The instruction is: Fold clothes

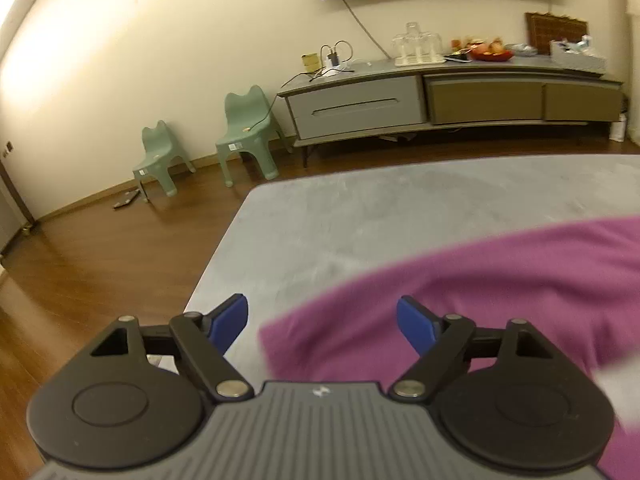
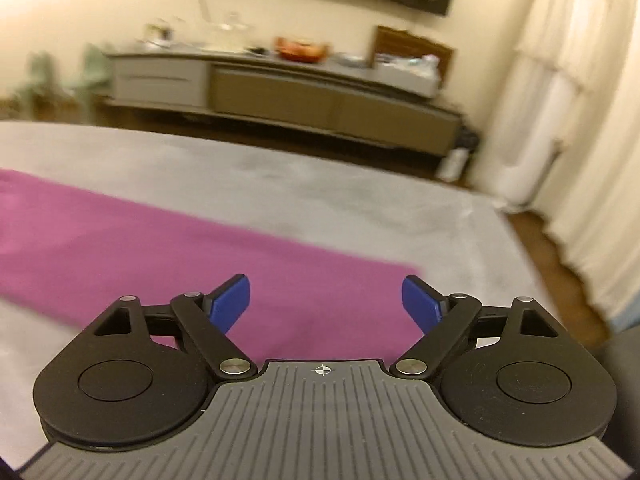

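A purple garment (image 1: 500,292) lies spread on a grey bed cover (image 1: 360,220). In the left wrist view its left end lies under and ahead of my left gripper (image 1: 322,320), which is open and empty, its blue pads (image 1: 230,322) wide apart above the cloth's edge. In the right wrist view the garment (image 2: 160,248) runs from the left to a corner near the right pad. My right gripper (image 2: 326,304) is open and empty above that end. The bed cover (image 2: 320,184) shows beyond.
A long low sideboard (image 1: 440,100) with glasses, a red fruit bowl and cables stands against the far wall. Two small green chairs (image 1: 244,136) stand on the wood floor (image 1: 100,260) left of the bed. White curtains (image 2: 580,100) hang at the right.
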The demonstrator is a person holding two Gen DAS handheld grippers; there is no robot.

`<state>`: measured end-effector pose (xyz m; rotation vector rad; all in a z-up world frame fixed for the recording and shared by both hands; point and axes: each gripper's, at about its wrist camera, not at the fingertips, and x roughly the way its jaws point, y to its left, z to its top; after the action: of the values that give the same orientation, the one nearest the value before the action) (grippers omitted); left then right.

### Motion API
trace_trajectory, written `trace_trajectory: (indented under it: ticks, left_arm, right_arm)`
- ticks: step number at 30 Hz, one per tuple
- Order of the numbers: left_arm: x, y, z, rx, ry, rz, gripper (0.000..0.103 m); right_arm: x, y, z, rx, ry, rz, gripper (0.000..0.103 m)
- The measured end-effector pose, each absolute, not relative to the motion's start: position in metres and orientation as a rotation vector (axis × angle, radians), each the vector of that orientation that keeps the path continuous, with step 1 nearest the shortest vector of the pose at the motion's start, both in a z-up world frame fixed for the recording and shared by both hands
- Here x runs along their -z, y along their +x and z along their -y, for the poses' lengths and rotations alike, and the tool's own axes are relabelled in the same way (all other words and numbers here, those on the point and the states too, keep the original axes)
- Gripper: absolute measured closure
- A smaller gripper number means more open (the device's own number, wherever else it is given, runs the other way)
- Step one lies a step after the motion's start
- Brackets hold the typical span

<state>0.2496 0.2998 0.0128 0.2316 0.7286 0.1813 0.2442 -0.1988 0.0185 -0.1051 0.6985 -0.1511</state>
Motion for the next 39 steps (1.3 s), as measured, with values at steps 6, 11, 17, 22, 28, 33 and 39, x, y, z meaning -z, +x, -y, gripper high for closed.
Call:
trace_trajectory:
  ticks: [6, 11, 17, 22, 28, 33, 39]
  left_arm:
    - [-0.005, 0.162, -0.323, -0.166, 0.172, -0.778, 0.018]
    - [-0.008, 0.1, -0.336, -0.145, 0.022, -0.771, 0.016]
    - [-0.009, 0.077, -0.352, -0.092, -0.372, -0.777, 0.01]
    - [0.007, 0.092, -0.336, -0.079, -0.395, -0.859, 0.01]
    - [0.022, 0.103, -0.323, -0.101, -0.372, -0.913, 0.021]
    - [0.035, 0.108, -0.314, -0.115, -0.357, -0.956, 0.018]
    - [0.038, 0.102, -0.306, -0.112, -0.398, -0.954, 0.015]
  right_arm:
    - [-0.021, 0.194, 0.179, 0.032, -0.057, -0.735, 0.012]
    - [-0.008, 0.133, 0.176, -0.045, 0.008, -0.798, 0.011]
    - [0.018, 0.099, 0.158, -0.146, -0.013, -0.889, 0.008]
    - [0.033, 0.099, 0.137, -0.169, -0.093, -0.909, 0.077]
    - [-0.001, 0.061, 0.137, -0.018, -0.362, -0.665, 0.095]
    - [0.021, 0.019, 0.151, 0.135, -0.682, -0.643, 0.059]
    - [0.016, 0.016, 0.187, 0.189, -0.437, -0.704, 0.024]
